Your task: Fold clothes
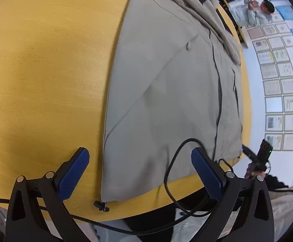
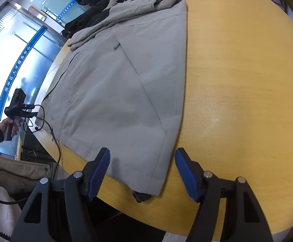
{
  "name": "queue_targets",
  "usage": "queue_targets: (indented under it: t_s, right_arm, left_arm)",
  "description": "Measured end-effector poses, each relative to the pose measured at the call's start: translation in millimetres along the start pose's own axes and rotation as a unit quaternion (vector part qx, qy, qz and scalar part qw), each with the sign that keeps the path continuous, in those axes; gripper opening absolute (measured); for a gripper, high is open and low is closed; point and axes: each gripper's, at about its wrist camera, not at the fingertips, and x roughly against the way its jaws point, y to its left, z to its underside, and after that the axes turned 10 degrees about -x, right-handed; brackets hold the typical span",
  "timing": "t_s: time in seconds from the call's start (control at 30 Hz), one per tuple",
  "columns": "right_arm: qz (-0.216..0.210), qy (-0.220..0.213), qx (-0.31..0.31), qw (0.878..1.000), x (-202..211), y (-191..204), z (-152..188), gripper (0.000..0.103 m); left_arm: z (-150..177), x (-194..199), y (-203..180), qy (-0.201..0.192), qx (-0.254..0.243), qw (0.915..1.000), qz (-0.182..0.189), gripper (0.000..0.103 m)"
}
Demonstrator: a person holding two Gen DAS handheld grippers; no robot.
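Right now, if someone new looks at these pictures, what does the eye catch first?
First, the grey jacket lying flat across the yellow round table, its hem at the near edge. Next, the open left tool and the open right tool, both poised above that hem, holding nothing.

Round wooden table (image 2: 247, 80); framed papers (image 1: 277, 84) cover white wall (glass doors (image 2: 25, 50) opposite)

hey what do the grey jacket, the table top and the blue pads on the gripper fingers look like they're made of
Jacket: probably a woven synthetic or cotton blend, matte, with stitched seams and soft creases.
Table: wood or wood-look laminate, with fine grain and a light sheen; which one is unclear.
Blue pads: likely rubber or soft plastic, with a ribbed, matte face.
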Motion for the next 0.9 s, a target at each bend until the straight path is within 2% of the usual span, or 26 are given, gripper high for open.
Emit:
queue_targets:
  t_s: [0.1,0.27,0.37,0.5,0.57,0.63,0.7,0.73,0.77,0.8,0.87,0.9]
  right_arm:
    - [-0.006,0.001,-0.023,1.000,-4,2,-2,0.072]
    - [0.004,0.006,-0.039,0.999,-6,7,-1,0.072]
    - [0.004,0.013,-0.035,0.999,-3,5,-3,0.072]
    - [0.005,0.018,-0.031,0.999,-3,6,-4,0.072]
    - [0.006,0.017,-0.031,0.999,-3,6,-4,0.072]
    - [0.006,0.015,-0.032,0.999,-2,5,-4,0.072]
    - [0.015,0.015,-0.025,0.999,-3,6,-4,0.060]
    - [0.022,0.019,-0.022,0.999,-4,5,-4,0.038]
    - [0.025,0.024,-0.027,0.999,-5,3,-6,0.024]
    - [0.024,0.029,-0.035,0.999,-5,0,-9,0.022]
    - [0.018,0.042,-0.040,0.998,-7,1,-12,0.013]
    - [0.016,0.047,-0.034,0.998,-7,4,-14,0.011]
  left_arm:
    - [-4,-6,-7,0.007,-0.015,0.9995,0.028,0.102]
    - [2,-20,-21,0.021,-0.002,0.9954,0.093,0.102]
    - [2,-22,-15,0.011,0.027,0.9901,0.138,0.102]
    - [4,-20,4,-0.003,0.078,0.9778,0.195,0.102]
    - [5,-19,6,0.000,0.078,0.9766,0.200,0.100]
    - [2,-22,-3,0.009,0.067,0.9804,0.185,0.099]
    - [-2,-24,-14,0.022,0.047,0.9864,0.156,0.096]
    - [-4,-25,-20,0.028,0.036,0.9890,0.141,0.093]
    - [-5,-23,-18,0.032,0.031,0.9909,0.127,0.079]
    - [-5,-24,-14,0.038,0.036,0.9925,0.111,0.047]
    - [-3,-25,-6,0.046,0.051,0.9945,0.078,0.012]
    - [-3,-24,-6,0.046,0.052,0.9948,0.074,0.012]
